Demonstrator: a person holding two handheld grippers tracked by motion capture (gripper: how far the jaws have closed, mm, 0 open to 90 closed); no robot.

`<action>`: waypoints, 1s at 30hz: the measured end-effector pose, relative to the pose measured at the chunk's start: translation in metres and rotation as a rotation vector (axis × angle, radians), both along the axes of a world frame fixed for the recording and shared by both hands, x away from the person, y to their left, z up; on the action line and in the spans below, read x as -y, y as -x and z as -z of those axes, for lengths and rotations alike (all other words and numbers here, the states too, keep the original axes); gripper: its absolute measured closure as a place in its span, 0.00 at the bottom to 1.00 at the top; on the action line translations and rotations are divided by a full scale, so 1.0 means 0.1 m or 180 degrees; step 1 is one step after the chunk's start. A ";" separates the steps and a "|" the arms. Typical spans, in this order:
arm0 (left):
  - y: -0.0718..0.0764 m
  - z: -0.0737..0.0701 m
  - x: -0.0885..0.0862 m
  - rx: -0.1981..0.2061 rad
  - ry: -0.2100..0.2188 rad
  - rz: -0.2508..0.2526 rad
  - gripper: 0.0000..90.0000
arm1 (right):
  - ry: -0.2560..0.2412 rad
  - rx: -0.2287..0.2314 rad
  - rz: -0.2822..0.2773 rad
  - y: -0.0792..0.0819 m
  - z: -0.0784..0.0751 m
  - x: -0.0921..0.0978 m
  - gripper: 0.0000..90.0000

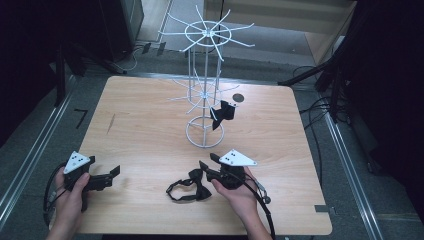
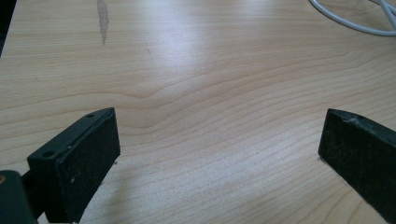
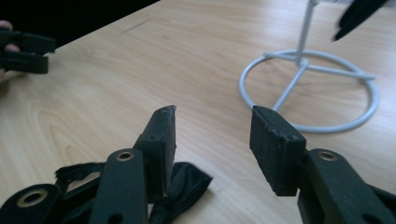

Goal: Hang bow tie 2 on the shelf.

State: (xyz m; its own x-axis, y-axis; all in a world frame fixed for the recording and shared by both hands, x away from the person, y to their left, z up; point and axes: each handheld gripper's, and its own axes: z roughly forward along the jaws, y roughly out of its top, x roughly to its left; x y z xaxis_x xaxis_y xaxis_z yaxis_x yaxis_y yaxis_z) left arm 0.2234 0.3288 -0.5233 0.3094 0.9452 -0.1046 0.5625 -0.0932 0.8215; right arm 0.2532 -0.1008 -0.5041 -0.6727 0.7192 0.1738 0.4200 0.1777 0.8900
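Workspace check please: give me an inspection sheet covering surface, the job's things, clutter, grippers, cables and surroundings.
Surface: light wooden table, a dark streak toward its left, a round dark hole near the far edge.
Job's things: white wire rack upright at centre-far; one black bow tie hanging on its lower tier; a second black bow tie with strap lying flat near the front edge.
Clutter: nothing seen.
Grippers: left gripper open over bare wood; right gripper open, just above the flat bow tie, nothing between the jaws.
Cables: one trails from each gripper off the near edge; more lie on the floor at right.
Surroundings: dark frames and stands around the table, grey floor.
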 end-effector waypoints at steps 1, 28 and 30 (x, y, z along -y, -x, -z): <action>0.00 0.00 0.00 0.0001 0.0000 -0.0002 0.00 | 0.0013 -0.0019 -0.0040 0.02 0.01 -0.02 0.58; 0.00 0.00 0.00 0.0000 -0.0001 0.0001 0.00 | 0.0571 -0.0091 -0.0750 0.21 0.25 -0.46 0.54; 0.00 0.00 0.00 0.0000 -0.0002 0.0004 0.00 | 0.0741 -0.0068 -0.0702 0.20 0.28 -0.47 0.58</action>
State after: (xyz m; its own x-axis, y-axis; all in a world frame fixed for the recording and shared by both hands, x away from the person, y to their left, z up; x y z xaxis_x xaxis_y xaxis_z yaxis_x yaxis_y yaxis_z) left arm 0.2234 0.3288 -0.5233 0.3106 0.9448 -0.1041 0.5623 -0.0944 0.8215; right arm 0.2328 -0.0536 -0.5324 -0.8147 0.5787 0.0374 0.3669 0.4644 0.8060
